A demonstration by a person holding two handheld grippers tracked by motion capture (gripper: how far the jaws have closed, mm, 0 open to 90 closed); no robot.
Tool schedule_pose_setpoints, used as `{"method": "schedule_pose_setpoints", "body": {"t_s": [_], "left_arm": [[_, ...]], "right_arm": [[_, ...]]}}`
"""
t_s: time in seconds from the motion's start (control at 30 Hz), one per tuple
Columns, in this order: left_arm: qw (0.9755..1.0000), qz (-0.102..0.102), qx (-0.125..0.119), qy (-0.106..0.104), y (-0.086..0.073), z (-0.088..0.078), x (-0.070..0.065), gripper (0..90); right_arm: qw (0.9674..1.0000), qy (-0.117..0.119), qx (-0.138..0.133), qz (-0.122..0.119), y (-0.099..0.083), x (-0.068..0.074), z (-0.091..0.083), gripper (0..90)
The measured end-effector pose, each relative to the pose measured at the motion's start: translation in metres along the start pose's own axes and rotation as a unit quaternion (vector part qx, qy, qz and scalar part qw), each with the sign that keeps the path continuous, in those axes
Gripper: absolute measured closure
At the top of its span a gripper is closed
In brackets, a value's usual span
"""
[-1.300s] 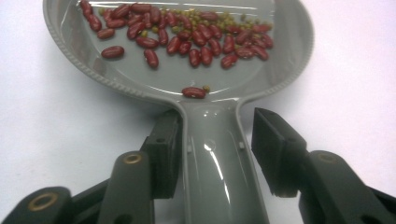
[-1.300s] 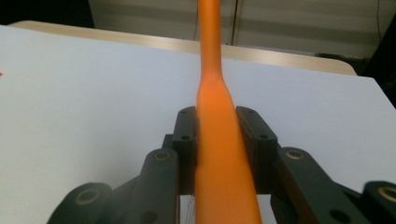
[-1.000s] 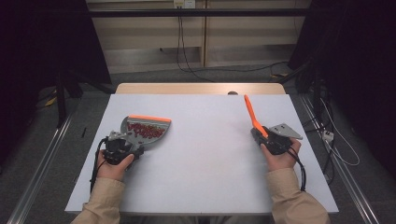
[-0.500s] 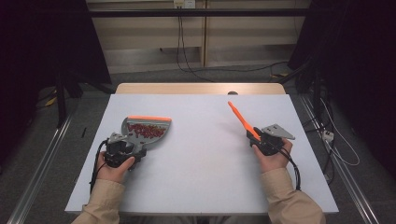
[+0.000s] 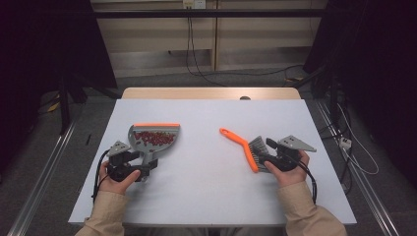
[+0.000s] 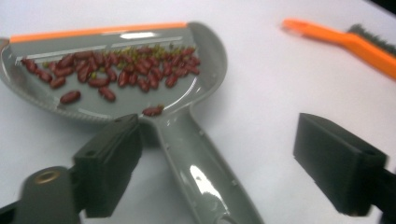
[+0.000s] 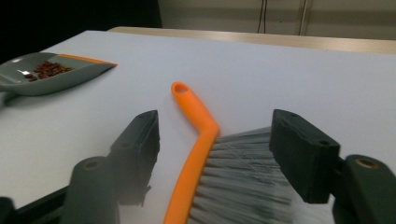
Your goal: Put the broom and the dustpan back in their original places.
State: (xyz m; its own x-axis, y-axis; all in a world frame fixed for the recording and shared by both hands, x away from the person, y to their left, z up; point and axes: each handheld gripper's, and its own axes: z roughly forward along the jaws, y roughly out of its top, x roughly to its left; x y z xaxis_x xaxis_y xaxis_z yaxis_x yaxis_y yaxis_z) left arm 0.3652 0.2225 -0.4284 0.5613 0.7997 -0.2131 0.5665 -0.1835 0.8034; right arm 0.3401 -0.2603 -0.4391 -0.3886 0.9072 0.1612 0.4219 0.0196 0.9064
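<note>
A grey dustpan (image 5: 153,137) with an orange lip lies flat on the left of the white table, holding several red beans (image 6: 122,74). Its handle (image 6: 201,172) runs between the jaws of my left gripper (image 5: 143,165), which have just been opening; the pads stand clear of it on both sides. On the right an orange brush (image 5: 239,146) with grey bristles (image 7: 243,172) lies on the table. My right gripper (image 5: 264,158) straddles the brush head, its jaws also just opened, and neither pad presses on it. The brush's handle (image 7: 194,109) points away towards the dustpan.
The white table (image 5: 206,196) has bare surface between the dustpan and the brush and along its front. A wooden strip (image 5: 206,93) runs along the far edge. Cables and metal rails lie on the floor around the table.
The right gripper lowered the raised brush until it lay on the table, then opened off it. The left jaws opened off the dustpan handle. The dustpan stayed in place.
</note>
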Motion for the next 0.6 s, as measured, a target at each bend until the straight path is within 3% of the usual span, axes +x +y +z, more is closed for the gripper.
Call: {"method": "schedule_pose_setpoints", "body": {"t_s": [0.17,0.37,0.6], "left_arm": [[0.9994,0.014,-0.026,-0.019,0.001,-0.004,-0.002,11.7],[0.9976,0.039,-0.036,-0.044,0.0,-0.004,-0.005,8.2],[0.9962,0.049,-0.051,-0.05,0.0,-0.006,-0.004,6.7]], "right_arm": [[1.0,0.007,-0.001,-0.002,-0.006,-0.003,-0.013,27.1],[0.9998,0.019,0.005,-0.009,-0.015,-0.003,-0.028,23.0],[0.9994,0.024,0.016,-0.017,-0.023,-0.003,-0.035,21.3]]}}
